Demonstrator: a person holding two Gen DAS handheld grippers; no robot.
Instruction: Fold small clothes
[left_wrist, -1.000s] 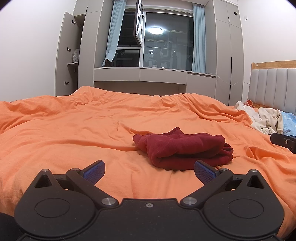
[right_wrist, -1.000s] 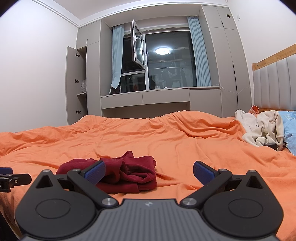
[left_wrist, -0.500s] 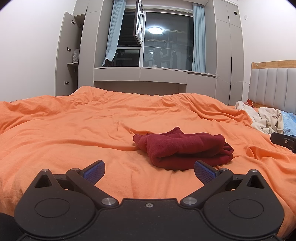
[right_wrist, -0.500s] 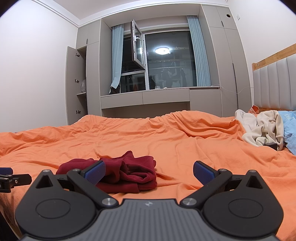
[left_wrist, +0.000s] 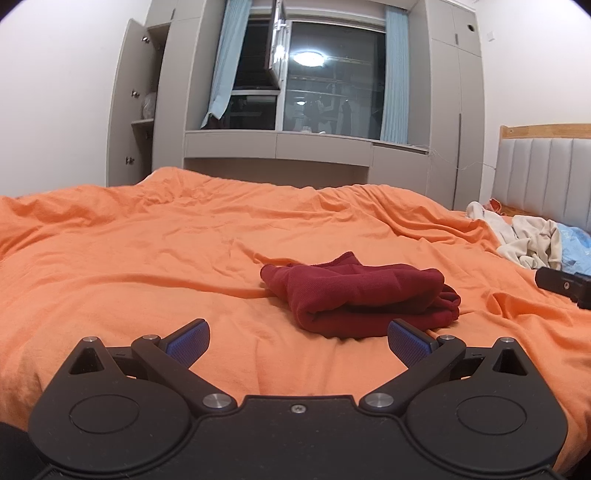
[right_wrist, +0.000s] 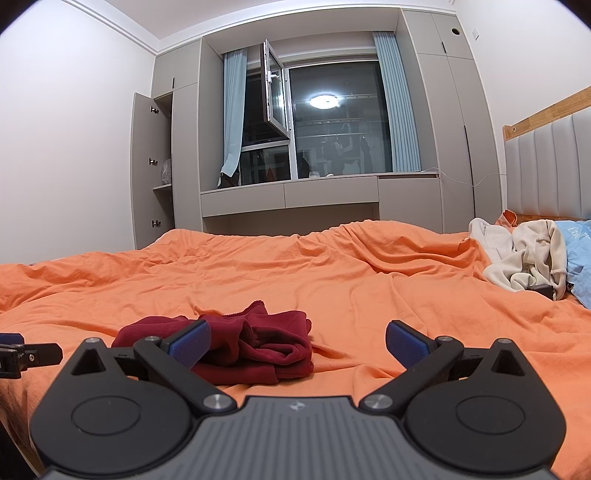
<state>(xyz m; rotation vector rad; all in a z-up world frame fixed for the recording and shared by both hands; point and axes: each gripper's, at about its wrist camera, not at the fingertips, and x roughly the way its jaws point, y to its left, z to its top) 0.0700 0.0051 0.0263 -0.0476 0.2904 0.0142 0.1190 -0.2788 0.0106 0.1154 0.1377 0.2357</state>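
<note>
A dark red garment (left_wrist: 360, 297) lies folded in a thick bundle on the orange bedspread (left_wrist: 147, 266). My left gripper (left_wrist: 297, 341) hovers just short of it, open, nothing between its blue pads. In the right wrist view the same red garment (right_wrist: 255, 345) sits ahead and to the left, and my right gripper (right_wrist: 297, 341) is open and empty above the bedspread (right_wrist: 369, 295). The tip of the right gripper (left_wrist: 563, 286) shows at the left view's right edge; the left gripper's tip (right_wrist: 22, 354) shows at the right view's left edge.
A heap of cream clothes (right_wrist: 524, 254) and a light blue item (right_wrist: 580, 254) lie near the padded headboard (right_wrist: 546, 166) on the right. Grey wardrobes and a window bench (right_wrist: 291, 195) stand beyond the bed; one wardrobe door (right_wrist: 147, 170) is open at the left.
</note>
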